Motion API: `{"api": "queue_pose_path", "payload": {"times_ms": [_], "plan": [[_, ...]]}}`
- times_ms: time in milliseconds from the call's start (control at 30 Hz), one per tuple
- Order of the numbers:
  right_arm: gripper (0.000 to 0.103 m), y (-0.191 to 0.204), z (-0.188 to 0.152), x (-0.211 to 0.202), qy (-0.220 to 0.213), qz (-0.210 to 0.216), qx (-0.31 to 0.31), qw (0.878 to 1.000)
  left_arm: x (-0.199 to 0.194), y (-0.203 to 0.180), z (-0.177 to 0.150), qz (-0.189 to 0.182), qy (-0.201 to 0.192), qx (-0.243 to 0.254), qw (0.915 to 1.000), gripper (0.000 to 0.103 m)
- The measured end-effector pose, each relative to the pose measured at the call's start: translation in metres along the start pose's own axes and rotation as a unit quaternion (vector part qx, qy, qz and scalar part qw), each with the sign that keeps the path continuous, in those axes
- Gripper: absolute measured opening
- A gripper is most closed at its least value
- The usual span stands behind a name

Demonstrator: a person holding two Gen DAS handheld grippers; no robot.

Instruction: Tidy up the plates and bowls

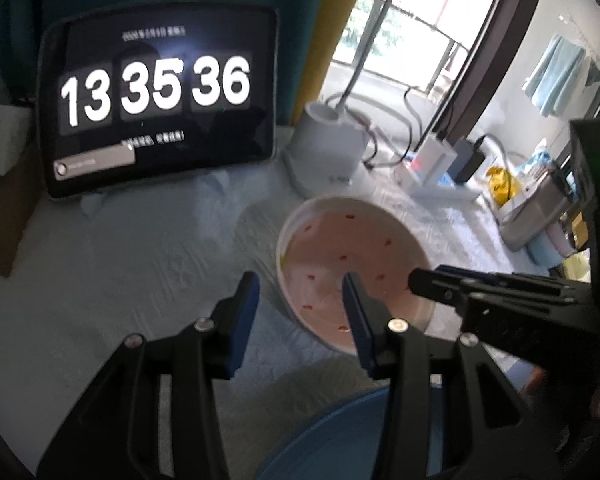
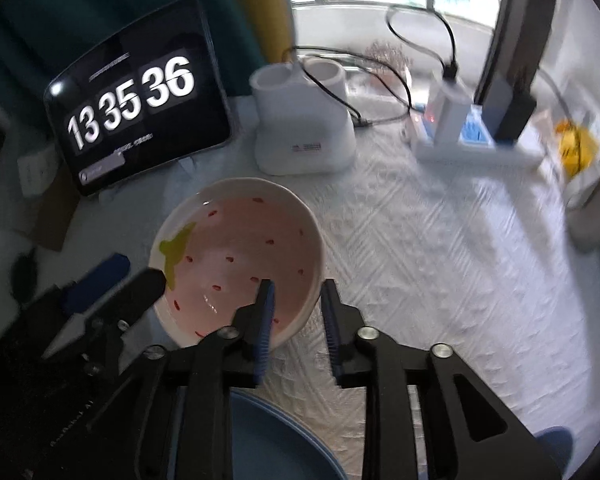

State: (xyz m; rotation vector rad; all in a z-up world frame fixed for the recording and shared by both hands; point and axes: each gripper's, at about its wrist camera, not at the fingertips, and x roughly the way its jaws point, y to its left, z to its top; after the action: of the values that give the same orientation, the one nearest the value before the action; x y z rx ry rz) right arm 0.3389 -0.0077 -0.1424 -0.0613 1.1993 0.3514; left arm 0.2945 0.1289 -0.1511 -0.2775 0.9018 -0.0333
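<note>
So there's a pink bowl (image 2: pixel 236 256) with little red dashes and a green leaf shape painted inside, sitting out in the middle of the counter (image 2: pixel 440 280), which has a white textured cloth over it. A blue plate (image 2: pixel 276 440) lies at the near edge, just this side of the bowl, partly hidden under the tools. The right gripper (image 2: pixel 298 300) straddles the bowl's near right rim, one finger inside and one outside, jaws a little apart, and I can't see the pads actually pressing on the wall. The left gripper (image 1: pixel 300 296) hangs over the bowl's near left side with its jaws spread, one finger over the bare cloth and one over the bowl's inside, pinching nothing. Each tool pokes into the other's view, so the space right over the bowl is pretty crowded. Behind the bowl, toward the far edge, there's a white holder (image 2: pixel 304 120) with two round openings, quite close to the bowl's back rim. A tablet (image 2: pixel 140 100) showing a big clock leans at the far left corner. Off at the far right sits a white charging stand (image 2: pixel 472 140) with a couple of devices plugged in, black cables (image 2: pixel 404 92) looping from it past the holder. Something yellow (image 2: pixel 576 144) sits past the right edge, too blurry to tell.
</note>
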Motion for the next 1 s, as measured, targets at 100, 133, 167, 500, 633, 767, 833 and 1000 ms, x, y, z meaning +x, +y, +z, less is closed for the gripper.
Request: {"api": "queue_pose_path", "payload": {"times_ms": [100,133,167,500,633,767,833,1000], "plan": [[0.028,-0.009,0.004,0.008,0.017,0.005,0.024,1.0,0.007,0.0,0.0,0.0,0.008,-0.003,1.0,0.045],[0.028,-0.01,0.005,0.009,0.019,0.002,0.027,0.999,0.009,0.0,0.0,0.001,0.008,-0.002,1.0,0.045],[0.028,-0.01,0.005,0.01,0.019,-0.001,0.028,0.999,0.01,0.001,-0.001,0.001,0.009,-0.003,1.0,0.045],[0.028,-0.011,0.004,0.041,0.053,-0.009,0.071,0.996,0.031,0.011,-0.004,-0.018,0.04,-0.024,0.9987,0.045],[0.028,-0.009,0.004,0.047,0.051,-0.01,0.072,0.996,0.033,0.011,-0.005,-0.025,0.042,-0.025,0.9985,0.045],[0.028,-0.008,0.0,0.057,0.058,0.002,0.077,0.995,0.034,0.009,-0.005,-0.026,0.038,-0.023,0.9987,0.044],[0.028,-0.006,0.0,0.059,0.057,0.001,0.072,0.996,0.034,0.009,-0.005,-0.03,0.036,-0.021,0.9987,0.044],[0.016,-0.006,-0.005,0.056,0.038,0.005,0.062,0.997,0.031,0.004,-0.007,-0.038,0.027,-0.007,0.9989,0.035]]}}
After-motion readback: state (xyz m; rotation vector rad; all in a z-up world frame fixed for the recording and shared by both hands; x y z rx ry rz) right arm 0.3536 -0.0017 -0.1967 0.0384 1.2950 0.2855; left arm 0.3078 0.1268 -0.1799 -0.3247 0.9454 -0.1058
